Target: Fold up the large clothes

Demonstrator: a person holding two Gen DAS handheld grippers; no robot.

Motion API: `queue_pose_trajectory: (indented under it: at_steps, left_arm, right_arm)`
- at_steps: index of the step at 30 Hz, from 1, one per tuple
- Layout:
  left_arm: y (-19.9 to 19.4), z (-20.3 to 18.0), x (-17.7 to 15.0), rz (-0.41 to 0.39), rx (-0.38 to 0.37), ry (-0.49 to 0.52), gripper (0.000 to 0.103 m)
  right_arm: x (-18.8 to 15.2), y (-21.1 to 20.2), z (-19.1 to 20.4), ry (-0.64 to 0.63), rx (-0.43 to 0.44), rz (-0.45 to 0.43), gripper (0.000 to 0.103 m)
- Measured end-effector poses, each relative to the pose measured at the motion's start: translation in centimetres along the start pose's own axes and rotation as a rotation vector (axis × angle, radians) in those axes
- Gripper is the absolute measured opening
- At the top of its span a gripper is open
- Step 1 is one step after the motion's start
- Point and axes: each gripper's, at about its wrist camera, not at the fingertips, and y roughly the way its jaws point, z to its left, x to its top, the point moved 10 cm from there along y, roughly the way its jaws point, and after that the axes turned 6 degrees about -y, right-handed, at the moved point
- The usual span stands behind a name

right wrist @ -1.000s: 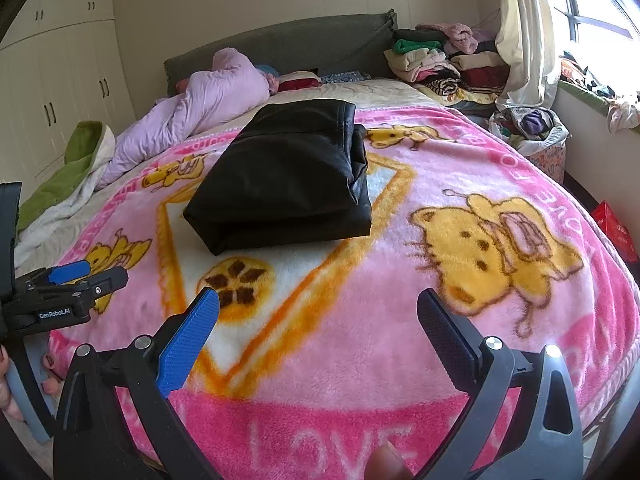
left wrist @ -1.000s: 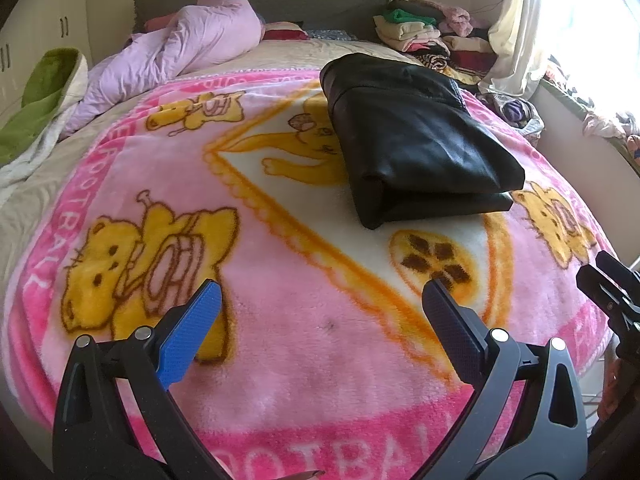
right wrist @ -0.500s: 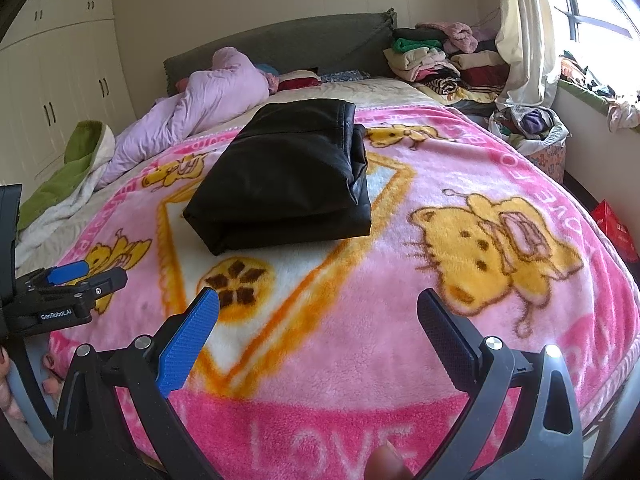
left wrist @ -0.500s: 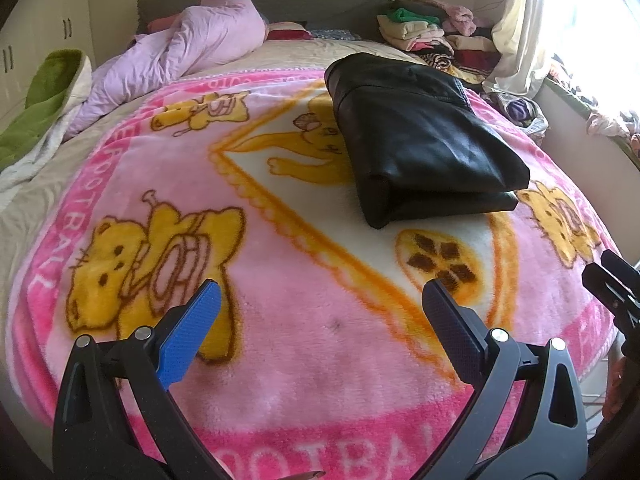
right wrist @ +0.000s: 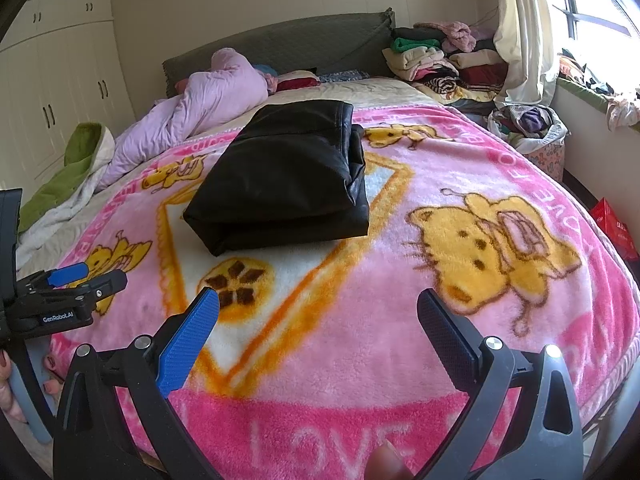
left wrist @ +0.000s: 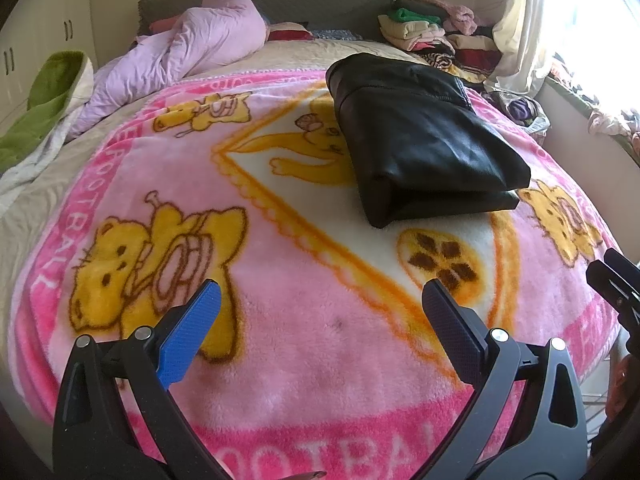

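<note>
A black garment (left wrist: 424, 140) lies folded into a thick rectangle on the pink blanket (left wrist: 280, 340), on its white centre panel, toward the far middle of the bed. Both grippers hang over the near edge of the blanket, well apart from the garment. The left gripper (left wrist: 320, 320) has its jaws spread wide, holding nothing; the right gripper (right wrist: 318, 322) is likewise wide and empty. A lilac duvet (right wrist: 200, 108) is bunched at the far left by the headboard (right wrist: 300, 48), and a pile of clothes (right wrist: 436, 60) is stacked at the far right.
</note>
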Motion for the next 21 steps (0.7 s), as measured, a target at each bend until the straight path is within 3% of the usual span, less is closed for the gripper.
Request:
queue_pose_trajectory:
  at_steps: [13, 18, 21]
  left_arm:
    - [0.8, 0.9, -0.5, 0.018, 0.084, 0.003, 0.095]
    - [1.1, 3.3, -0.2, 0.035, 0.116, -0.055, 0.095]
    - [1.7, 7.4, 0.7, 0.078, 0.142, -0.117, 0.095]
  right_arm:
    - [-1.2, -0.9, -1.6, 0.051, -0.031, 0.005, 0.099]
    - [-2.9, -2.6, -8.0, 0.16, -0.159, -0.005, 0.099]
    - [-5.7, -5.1, -16.7, 0.27, -0.355, 0.004, 0.099]
